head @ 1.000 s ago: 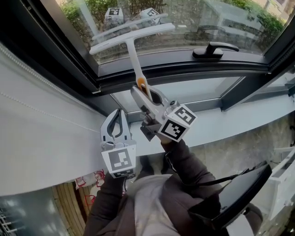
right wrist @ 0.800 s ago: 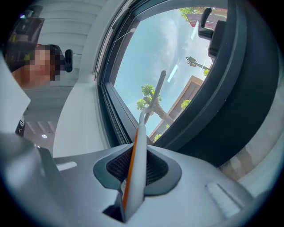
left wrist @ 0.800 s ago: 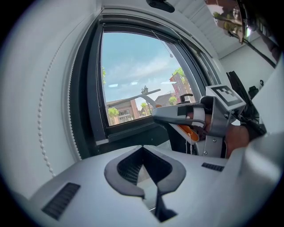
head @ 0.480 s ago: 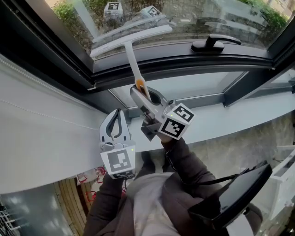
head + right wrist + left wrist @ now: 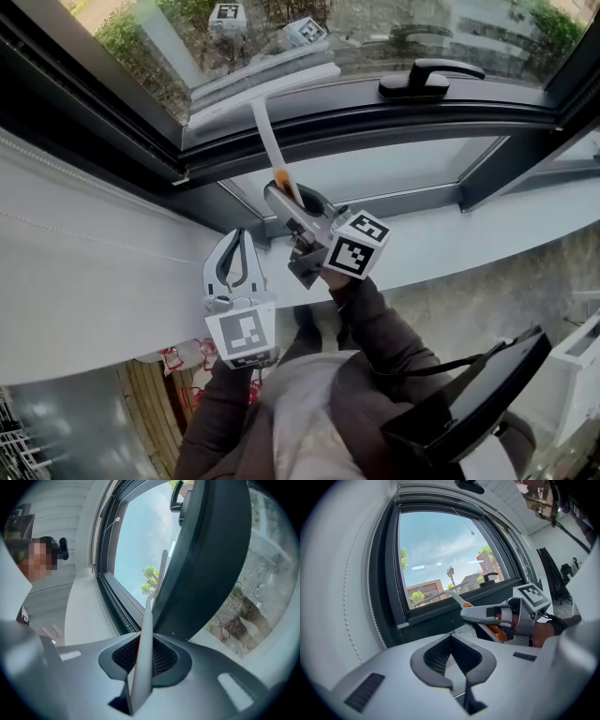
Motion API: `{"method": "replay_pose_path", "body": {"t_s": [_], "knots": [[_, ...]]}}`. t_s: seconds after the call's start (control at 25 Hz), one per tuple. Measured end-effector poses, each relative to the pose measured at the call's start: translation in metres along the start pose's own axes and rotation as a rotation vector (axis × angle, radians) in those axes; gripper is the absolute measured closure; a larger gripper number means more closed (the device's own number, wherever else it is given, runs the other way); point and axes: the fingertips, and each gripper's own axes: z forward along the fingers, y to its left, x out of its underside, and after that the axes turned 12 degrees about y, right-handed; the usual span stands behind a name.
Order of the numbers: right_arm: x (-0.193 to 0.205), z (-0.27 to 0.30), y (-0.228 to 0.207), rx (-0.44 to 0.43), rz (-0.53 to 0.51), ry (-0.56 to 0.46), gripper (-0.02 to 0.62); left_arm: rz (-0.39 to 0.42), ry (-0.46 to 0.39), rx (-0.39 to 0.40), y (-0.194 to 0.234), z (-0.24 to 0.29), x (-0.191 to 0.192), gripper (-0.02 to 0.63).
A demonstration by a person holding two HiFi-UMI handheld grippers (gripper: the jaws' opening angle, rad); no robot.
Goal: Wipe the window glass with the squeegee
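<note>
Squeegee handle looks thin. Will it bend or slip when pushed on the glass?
Probably light: the right gripper holds the squeegee by its handle end alone. The slim handle may flex slightly. Slipping seems unlikely, since the jaws clamp it.

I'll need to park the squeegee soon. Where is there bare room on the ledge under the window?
The white ledge is bare to the right of the right hand-held gripper, between the dark window frame and the ledge's front edge. The middle is crowded: the left hand-held gripper sits close beside the right one, which holds the squeegee.
</note>
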Motion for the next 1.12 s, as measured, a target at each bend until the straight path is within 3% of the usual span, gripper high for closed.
{"method": "replay_pose_path", "body": {"t_s": [0.64,0.92,1.12], "knots": [[0.004,-0.024,0.003,-0.078,0.146,-0.022,0.537,0.012,0.028,-0.037,-0.015,-0.009,0.002,0.603],[-0.001,-0.053,0.0,-0.081,0.158,-0.011,0.541,-0.012,0.023,-0.061,-0.035,-0.012,0.007,0.604],[0.001,-0.064,0.015,-0.076,0.114,0.005,0.541,-0.02,0.031,-0.029,-0.047,-0.023,0.012,0.603]]}}
